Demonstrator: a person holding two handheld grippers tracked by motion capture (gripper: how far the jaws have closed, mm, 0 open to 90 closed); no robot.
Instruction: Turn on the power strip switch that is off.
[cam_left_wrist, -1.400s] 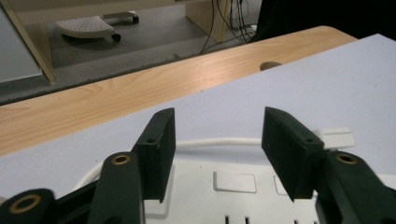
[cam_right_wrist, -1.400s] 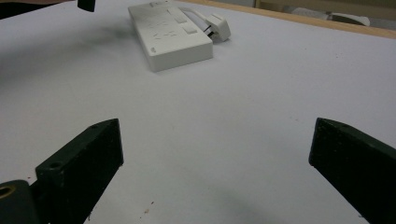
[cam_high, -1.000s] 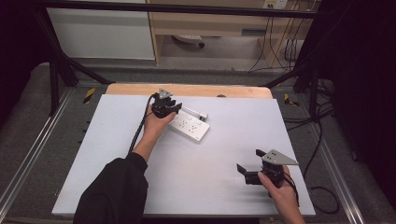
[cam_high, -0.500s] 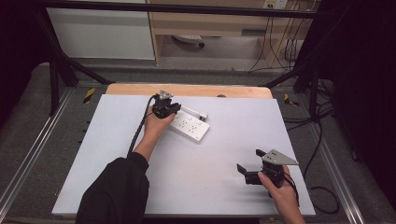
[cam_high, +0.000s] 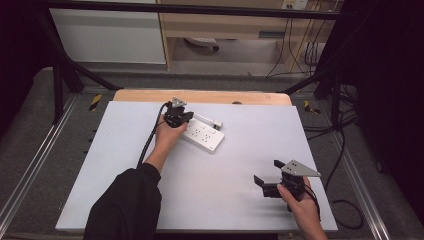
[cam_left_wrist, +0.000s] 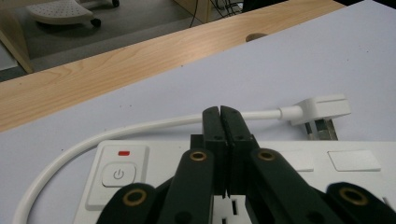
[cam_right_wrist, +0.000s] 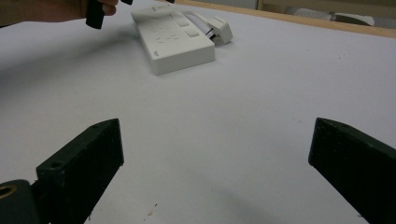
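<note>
On the left, the left tool (cam_high: 181, 116) sits over the near-left end of 1 white power strip (cam_high: 204, 135), its 2 black jaws pressed together with nothing between them, as the left gripper view shows; whether the tips touch the strip cannot be told. The strip is a flat white rectangular block lying at a slant on the far middle of the white bench (cam_high: 120, 150). In the left gripper view it carries 1 square power button (cam_left_wrist: 118, 175) with 1 small red mark (cam_left_wrist: 123, 152) above it, and pale socket shutters farther along. 1 white cable (cam_left_wrist: 140, 126) curves from the strip's button end around to 1 white plug (cam_left_wrist: 322, 108), which lies on the bench just beyond the strip. A strip of bare wood (cam_high: 200, 96) runs along the bench's far edge. On the right, the right tool (cam_high: 272, 181) is held low over the near-right part of the bench, well apart from the strip, its 2 jaws spread wide with nothing between them.
</note>
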